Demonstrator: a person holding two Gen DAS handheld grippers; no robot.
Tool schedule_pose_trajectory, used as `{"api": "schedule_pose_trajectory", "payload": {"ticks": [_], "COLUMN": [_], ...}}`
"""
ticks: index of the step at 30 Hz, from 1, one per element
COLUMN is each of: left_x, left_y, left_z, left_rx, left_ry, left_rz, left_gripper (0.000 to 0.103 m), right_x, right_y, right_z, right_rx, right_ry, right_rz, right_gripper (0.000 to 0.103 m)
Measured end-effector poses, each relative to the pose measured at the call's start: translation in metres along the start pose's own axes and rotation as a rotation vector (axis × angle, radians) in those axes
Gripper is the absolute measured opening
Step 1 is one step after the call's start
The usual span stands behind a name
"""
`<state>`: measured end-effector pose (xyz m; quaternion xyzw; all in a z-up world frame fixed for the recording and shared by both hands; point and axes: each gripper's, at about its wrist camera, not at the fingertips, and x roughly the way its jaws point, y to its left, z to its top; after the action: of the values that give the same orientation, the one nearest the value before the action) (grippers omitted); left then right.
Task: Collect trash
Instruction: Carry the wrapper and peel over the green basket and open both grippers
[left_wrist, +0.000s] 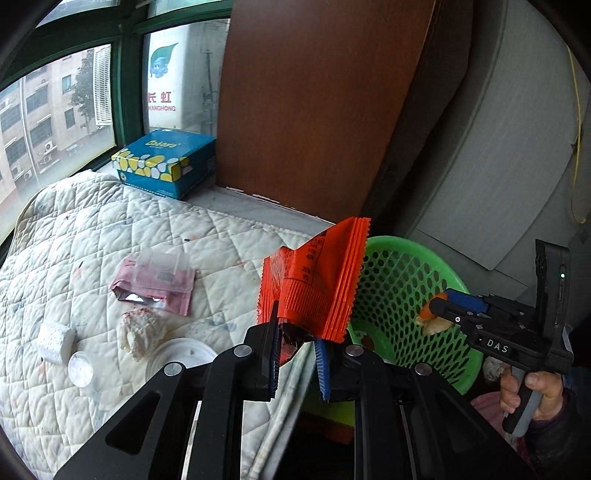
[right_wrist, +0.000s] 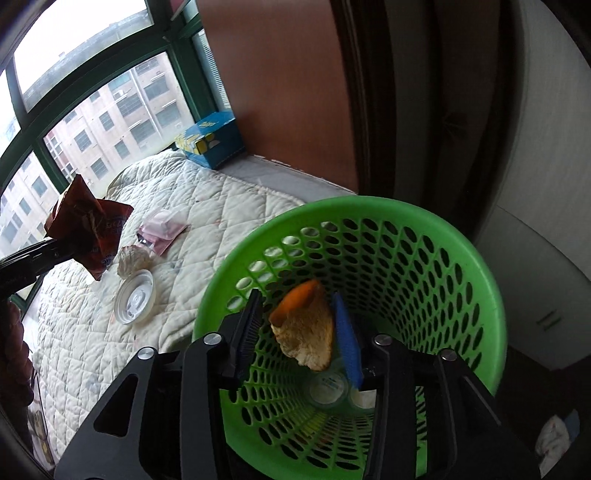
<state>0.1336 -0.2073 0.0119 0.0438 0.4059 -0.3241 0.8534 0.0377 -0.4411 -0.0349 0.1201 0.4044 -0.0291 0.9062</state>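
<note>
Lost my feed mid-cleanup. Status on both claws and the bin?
Left claw shut on orange wrapper, beside bin. Right claw open over bin, peel against its blue pad. Nothing blocking.

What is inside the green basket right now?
At the bottom of the green basket lies a clear round lid beside a pale scrap. The orange peel hangs between the right gripper fingers above them, hiding part of the bottom.

One green basket (right_wrist: 491, 295), two wrappers (left_wrist: 314, 280) (left_wrist: 155, 288), one lid (right_wrist: 135, 301), one tissue box (left_wrist: 166, 162)
</note>
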Motion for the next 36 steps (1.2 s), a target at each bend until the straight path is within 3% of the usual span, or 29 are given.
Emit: {"api": "schedule_pose_trajectory", "payload": {"ticks": [8,11,19,23,25,26,27,30,36], "left_x": [0.027,0.037,0.061,0.069,0.071,0.072,0.073,0.073,0.061], "left_y": [-0.037,-0.055,-0.092,-0.107,-0.111,-0.112,-0.113,-0.112,-0.091], "left_z": [0.010,0.010,0.003,0.001,0.000,0.000,-0.001,-0.004,-0.011], "left_rx": [0.043,0.061,0.086,0.091,0.090,0.086,0.082,0.072,0.034], "left_ry": [0.044,0.065,0.118,0.129,0.135,0.138,0.135,0.135,0.125], "left_rz": [-0.059,-0.078,-0.123,-0.137,-0.146,-0.149,-0.150,-0.163,-0.114], "left_gripper": [0.016,0.016,0.016,0.021,0.030,0.042,0.048,0.057,0.069], "right_x": [-0.026,-0.036,-0.051,-0.050,-0.051,-0.050,-0.050,-0.051,-0.050], "right_y": [-0.028,-0.038,-0.059,-0.064,-0.067,-0.067,-0.068,-0.067,-0.058], "right_z": [-0.004,-0.007,-0.017,-0.020,-0.021,-0.021,-0.021,-0.022,-0.021], "right_rx": [0.030,0.044,0.080,0.096,0.104,0.107,0.109,0.111,0.102], "right_ry": [-0.037,-0.058,-0.081,-0.083,-0.085,-0.086,-0.087,-0.090,-0.093], "right_rz": [-0.038,-0.055,-0.084,-0.087,-0.085,-0.084,-0.082,-0.081,-0.060], "right_gripper": [0.053,0.060,0.065,0.067,0.067,0.068,0.068,0.068,0.072]}}
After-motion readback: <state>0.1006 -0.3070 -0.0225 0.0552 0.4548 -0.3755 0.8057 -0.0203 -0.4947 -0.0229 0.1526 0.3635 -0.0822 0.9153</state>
